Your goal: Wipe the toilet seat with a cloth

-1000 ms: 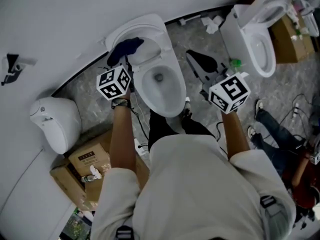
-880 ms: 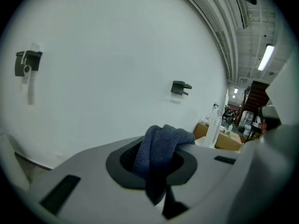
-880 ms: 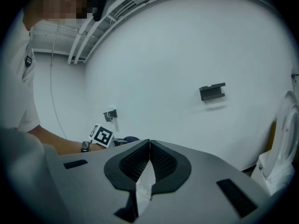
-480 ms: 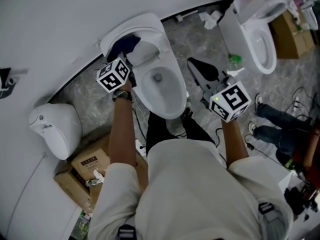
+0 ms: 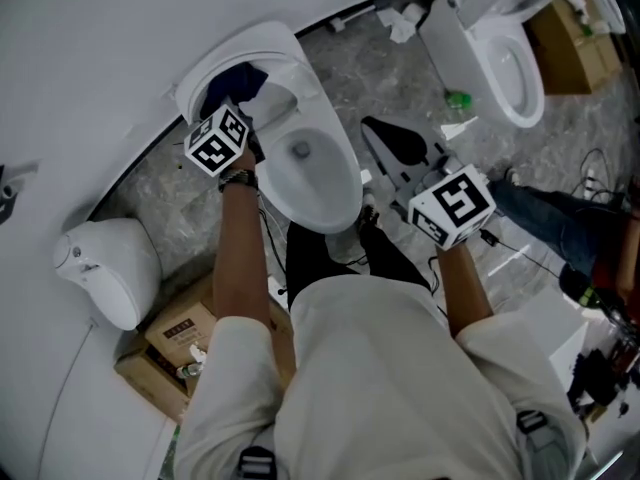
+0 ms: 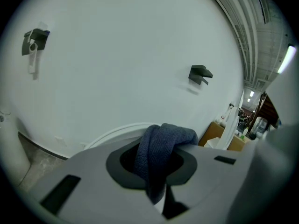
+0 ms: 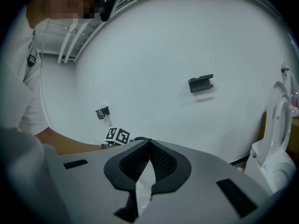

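Head view shows you standing over the toilet (image 5: 322, 200), its bowl open below you and its raised seat (image 5: 205, 63) standing at the back of the toilet against the wall (image 5: 110, 38).

Your left gripper (image 5: 238, 108) reaches to the back of the toilet, on its left side, with its marker cube just beside the bowl's rim. Its jaws are clamped on the dark blue cloth (image 5: 232, 83), which lies bunched against the raised seat at the back of the toilet. In the left gripper view the cloth (image 6: 161, 141) is folded over and pinched between the jaws of that left gripper (image 6: 156, 167), hanging down through the gap, and a white curved edge of the seat (image 6: 119, 130) shows right behind it. Whether the cloth presses on the seat there, you cannot tell from this view.

Your right gripper (image 5: 378, 130) is held to the right of the toilet, apart from it, over the stone floor (image 5: 360, 78). The right gripper view shows the right gripper (image 7: 148, 148) with its jaws closed together and nothing between them; past them you see the left gripper's marker cube (image 7: 117, 135) on the toilet side.

A second toilet (image 5: 500, 63) stands well to the right of the toilet, with a green bottle (image 5: 457, 99) on the floor between the two. A cardboard box (image 5: 180, 333) lies on the floor to the left of the toilet, near your left leg.
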Tool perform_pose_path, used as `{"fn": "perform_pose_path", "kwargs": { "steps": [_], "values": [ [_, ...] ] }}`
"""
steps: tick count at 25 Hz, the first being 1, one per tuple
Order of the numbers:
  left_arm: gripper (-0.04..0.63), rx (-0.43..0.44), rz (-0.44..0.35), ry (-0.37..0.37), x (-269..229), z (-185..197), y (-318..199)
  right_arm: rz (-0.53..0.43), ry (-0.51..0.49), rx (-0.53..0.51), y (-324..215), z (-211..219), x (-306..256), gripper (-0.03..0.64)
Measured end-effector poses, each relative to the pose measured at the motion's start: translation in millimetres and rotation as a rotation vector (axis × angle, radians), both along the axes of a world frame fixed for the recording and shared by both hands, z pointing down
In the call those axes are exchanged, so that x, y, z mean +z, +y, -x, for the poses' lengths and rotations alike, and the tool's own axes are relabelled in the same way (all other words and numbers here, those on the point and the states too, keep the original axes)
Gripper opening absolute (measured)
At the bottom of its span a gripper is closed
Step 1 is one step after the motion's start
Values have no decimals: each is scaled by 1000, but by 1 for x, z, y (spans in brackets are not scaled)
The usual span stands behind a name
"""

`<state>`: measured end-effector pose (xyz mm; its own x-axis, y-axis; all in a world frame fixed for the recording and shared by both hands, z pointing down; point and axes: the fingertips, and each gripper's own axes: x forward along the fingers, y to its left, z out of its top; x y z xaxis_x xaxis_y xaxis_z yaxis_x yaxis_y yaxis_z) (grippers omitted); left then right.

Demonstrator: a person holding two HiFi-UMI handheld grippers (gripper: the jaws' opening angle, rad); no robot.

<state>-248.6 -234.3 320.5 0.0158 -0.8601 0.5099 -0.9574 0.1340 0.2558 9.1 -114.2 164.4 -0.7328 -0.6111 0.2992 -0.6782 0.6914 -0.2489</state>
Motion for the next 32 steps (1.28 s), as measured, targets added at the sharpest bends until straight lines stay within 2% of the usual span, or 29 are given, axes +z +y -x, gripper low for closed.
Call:
{"fn": "perform_pose_path", "kwargs": {
  "steps": [7,12,15,19,24,28,32],
  "values": [
    [37,-20,13,-38,7,-15,-7,15,5,13,0,-13,7,28],
    [37,0,8,-82,10,-31,-14,22,5,39,-3,-19,11,28],
    [35,4,3,-78,14,-45,-18,19,4,54,-5,-26,10,28],
    [35,59,20,-87,35,-72,-25,32,2,86,-6,-36,20,28],
    [35,75,18,-106,48,-85,-27,64,5,111,0,-49,34,28],
    [34,132,70,-90,70,-105,-27,91,14,130,4,-61,47,28],
    [34,122,68,-83,84,-115,-29,108,23,129,8,-64,60,28]
  ]
}}
